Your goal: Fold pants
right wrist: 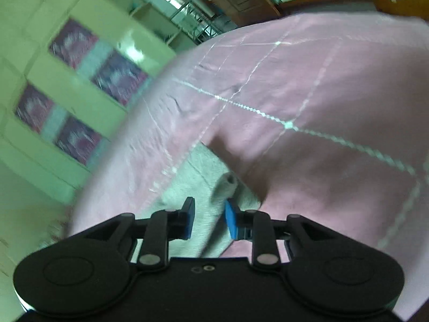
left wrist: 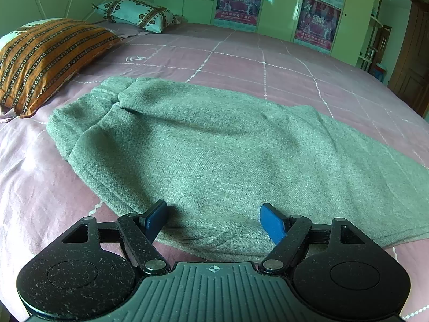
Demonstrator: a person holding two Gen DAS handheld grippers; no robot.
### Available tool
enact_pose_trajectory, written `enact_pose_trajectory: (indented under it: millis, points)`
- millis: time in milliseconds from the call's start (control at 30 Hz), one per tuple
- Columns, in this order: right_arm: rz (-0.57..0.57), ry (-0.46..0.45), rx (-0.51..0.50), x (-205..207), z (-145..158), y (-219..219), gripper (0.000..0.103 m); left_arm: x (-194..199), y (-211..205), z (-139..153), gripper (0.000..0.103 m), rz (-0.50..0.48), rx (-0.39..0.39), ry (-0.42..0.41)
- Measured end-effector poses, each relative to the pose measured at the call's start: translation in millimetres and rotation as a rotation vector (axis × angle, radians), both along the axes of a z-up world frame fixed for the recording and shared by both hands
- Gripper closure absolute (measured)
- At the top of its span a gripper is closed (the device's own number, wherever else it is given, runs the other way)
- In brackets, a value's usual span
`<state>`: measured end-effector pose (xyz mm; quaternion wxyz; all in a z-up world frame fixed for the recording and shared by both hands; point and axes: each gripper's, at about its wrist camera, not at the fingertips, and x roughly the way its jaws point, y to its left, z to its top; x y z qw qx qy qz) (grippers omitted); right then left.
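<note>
The grey pants [left wrist: 214, 145] lay flat across the pink bed [left wrist: 281, 64], soft, thick woven fabric, limp and light I judged, best pinched at an edge. My left gripper [left wrist: 213, 218] hovered over the near hem, jaws apart. My right gripper [right wrist: 209, 218] straddled a raised fold, jaws not closed.
</note>
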<state>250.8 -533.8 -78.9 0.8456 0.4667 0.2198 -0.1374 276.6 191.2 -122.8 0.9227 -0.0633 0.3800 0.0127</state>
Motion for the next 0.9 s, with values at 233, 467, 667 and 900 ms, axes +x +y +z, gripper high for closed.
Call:
enact_pose_trajectory:
  millis: [233,467,667,900]
  points:
    - [-0.077,0.032,0.117,-9,-32,-9,0.091,-1,-1,1,0.025,-0.003,0.002,0.001]
    - [-0.046,0.049,0.115,-9,-33,-1,0.096,-1,-2,0,0.024,-0.004,0.005,0.001]
    - [-0.009,0.065,0.072,10,-28,2,0.103,-1,-3,1,0.024,-0.004,0.006,0.002]
    - [-0.007,0.049,-0.106,9,3,3,0.103,-1,-2,1,0.023,-0.006,0.003,-0.001]
